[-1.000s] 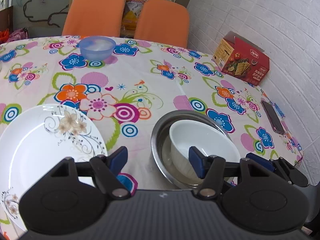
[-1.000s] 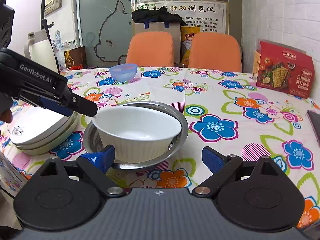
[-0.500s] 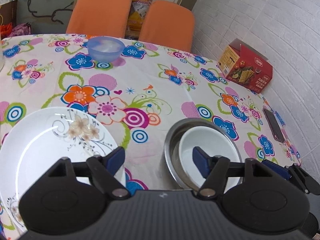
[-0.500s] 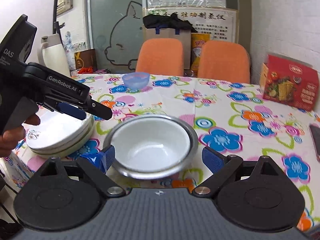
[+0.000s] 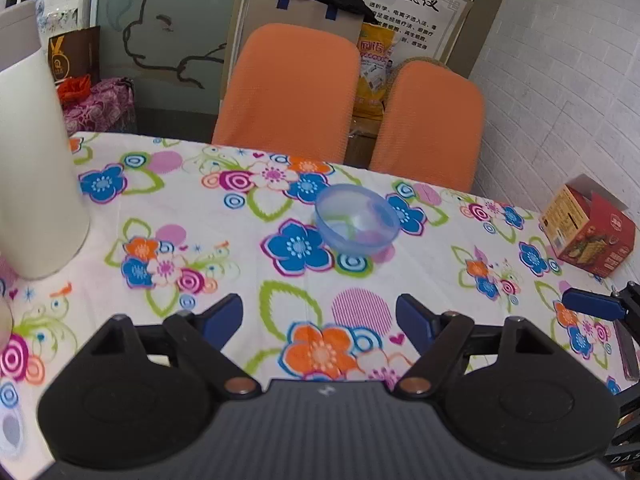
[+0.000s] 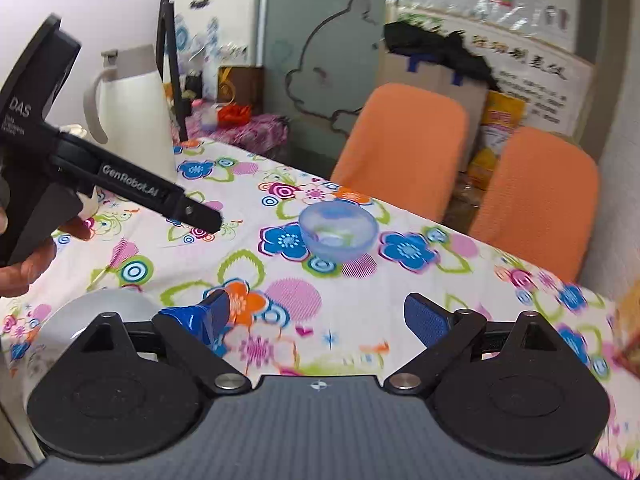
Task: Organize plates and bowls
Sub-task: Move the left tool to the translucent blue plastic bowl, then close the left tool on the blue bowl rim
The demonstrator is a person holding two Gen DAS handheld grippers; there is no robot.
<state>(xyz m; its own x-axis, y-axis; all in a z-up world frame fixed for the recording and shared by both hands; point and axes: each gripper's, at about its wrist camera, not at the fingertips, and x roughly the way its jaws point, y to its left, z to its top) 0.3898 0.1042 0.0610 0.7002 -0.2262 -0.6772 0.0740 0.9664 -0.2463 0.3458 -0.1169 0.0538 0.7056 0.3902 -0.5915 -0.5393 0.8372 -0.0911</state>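
Floral counter (image 5: 420,276): both views swung off nested bowls; translucent blue bowl (image 5: 357,219) now at 12 o'clock, likely next pickup. Left tongs (image 5: 319,317), right tongs (image 6: 316,317) spread wide, empty.

Bright, even light; blurred fisheye edges

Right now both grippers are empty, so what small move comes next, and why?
Probably ease the left gripper forward toward the blue bowl. The bowl stands alone and upright on the tablecloth, ahead of the open fingers, and nothing lies between them.
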